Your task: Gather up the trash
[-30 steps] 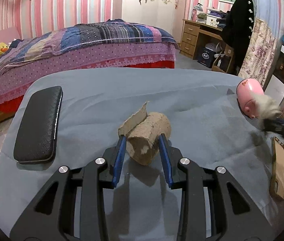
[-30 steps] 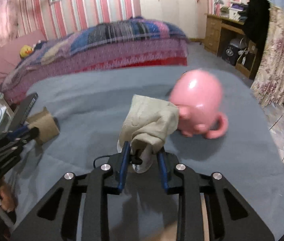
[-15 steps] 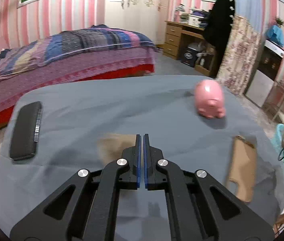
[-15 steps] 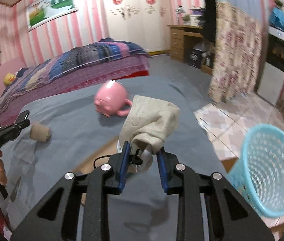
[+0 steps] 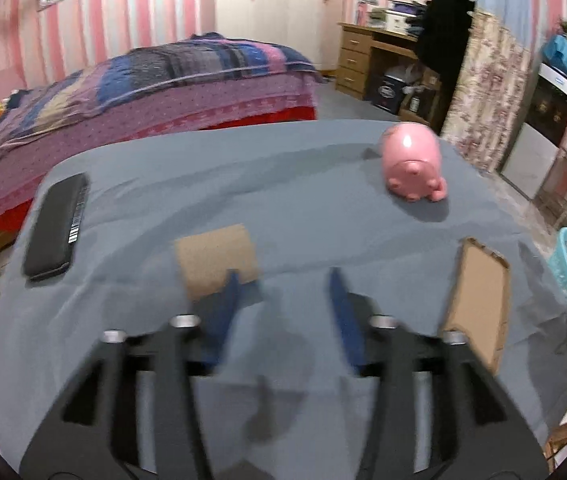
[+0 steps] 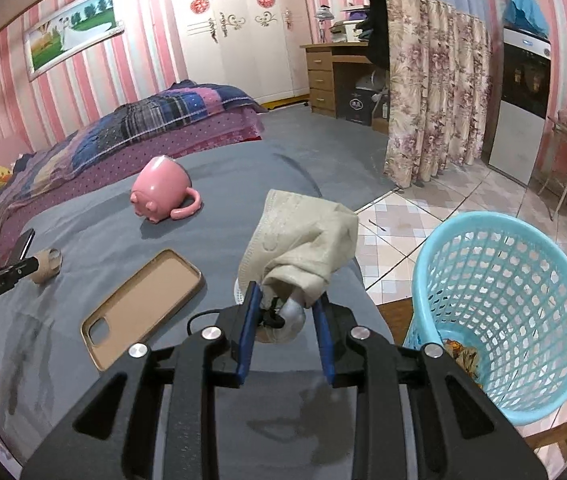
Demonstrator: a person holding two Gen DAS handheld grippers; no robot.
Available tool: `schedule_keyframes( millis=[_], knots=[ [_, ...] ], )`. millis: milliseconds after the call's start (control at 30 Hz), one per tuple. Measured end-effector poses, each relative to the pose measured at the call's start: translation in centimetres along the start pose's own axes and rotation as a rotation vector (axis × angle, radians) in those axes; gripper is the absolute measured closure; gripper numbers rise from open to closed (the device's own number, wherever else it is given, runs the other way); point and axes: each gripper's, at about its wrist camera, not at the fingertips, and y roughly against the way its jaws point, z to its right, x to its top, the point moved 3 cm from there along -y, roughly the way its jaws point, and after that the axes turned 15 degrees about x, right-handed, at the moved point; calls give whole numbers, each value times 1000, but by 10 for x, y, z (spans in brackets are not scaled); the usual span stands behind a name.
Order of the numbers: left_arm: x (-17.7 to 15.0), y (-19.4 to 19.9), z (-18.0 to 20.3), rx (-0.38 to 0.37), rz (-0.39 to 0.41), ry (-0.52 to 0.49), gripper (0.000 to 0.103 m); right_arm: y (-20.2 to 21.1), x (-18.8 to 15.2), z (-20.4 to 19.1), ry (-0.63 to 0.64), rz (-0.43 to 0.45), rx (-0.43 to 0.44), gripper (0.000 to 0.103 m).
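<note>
- While the right hand-held gripper (image 6: 285,322) is clamped on a crumpled face mask (image 6: 303,240), the blue mesh basket (image 6: 515,320) stands on the tiled floor to its right and lower, just past the desk (image 6: 243,184) edge. That is the relation the coming move turns on, in my judgement: the mask must travel rightward and over the rim before release.
- The mask stands up and forward from between the fingers; its bunched lower end and a dark ear loop sit in the grip. Some trash already lies at the basket bottom.
- The left hand-held gripper (image 5: 285,308) is spread wide and carries nothing. The view is motion-blurred.
- A cardboard tube (image 5: 217,262) lies on the grey desk cover just ahead and left of the left gripper's centre line, against the left finger (image 5: 219,316); contact cannot be confirmed. Its long axis runs roughly along the fingers, tilted.
- The left gripper is plainly the nearer one to the tube; the right is well apart from it and occupied.
- Judgement: the tube is outside the opening, so the left gripper would need to shift left to straddle it.
- Also on the desk: a pink pig-shaped mug (image 6: 161,192) on its side, a tan phone case (image 6: 143,308) and a black case (image 5: 57,226). None reads as trash.
</note>
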Motion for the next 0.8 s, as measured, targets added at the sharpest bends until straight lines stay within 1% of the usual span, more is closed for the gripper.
schedule_keyframes(
  millis=[33, 100, 167, 200, 267, 333, 400, 467, 633, 733, 800],
  knots=[
    [-4, 1, -7, 11, -1, 6, 32, -1, 1, 0, 6, -3, 3, 76],
    [-12, 0, -21, 25, -13, 23, 22, -3, 0, -1, 15, -9, 5, 76],
    [-18, -4, -28, 32, -30, 29, 19, -5, -2, -6, 19, -14, 6, 76],
    [-20, -7, -32, 35, -39, 32, 19, -6, -2, -5, 20, -18, 6, 76],
    [-23, -15, -37, 63, -54, 35, 19, -7, -3, -7, 23, -23, 3, 76],
    [-19, -22, -39, 73, -51, 26, 19, -7, -5, -7, 25, -28, 0, 76],
    [-12, -31, -34, 84, -39, -8, 19, -7, -4, -6, 24, -31, -6, 76],
    [-3, -47, -30, 114, -58, -32, 19, -7, -4, -5, 23, -31, -9, 76],
    [10, -70, -26, 84, -111, 14, 19, -8, -4, -5, 28, -36, -18, 76],
    [12, -78, -18, 110, -128, 9, 19, -7, -4, -3, 29, -41, -21, 76],
    [12, -86, -16, 103, -151, 28, 19, -8, -5, -3, 29, -39, -19, 76]
  ],
)
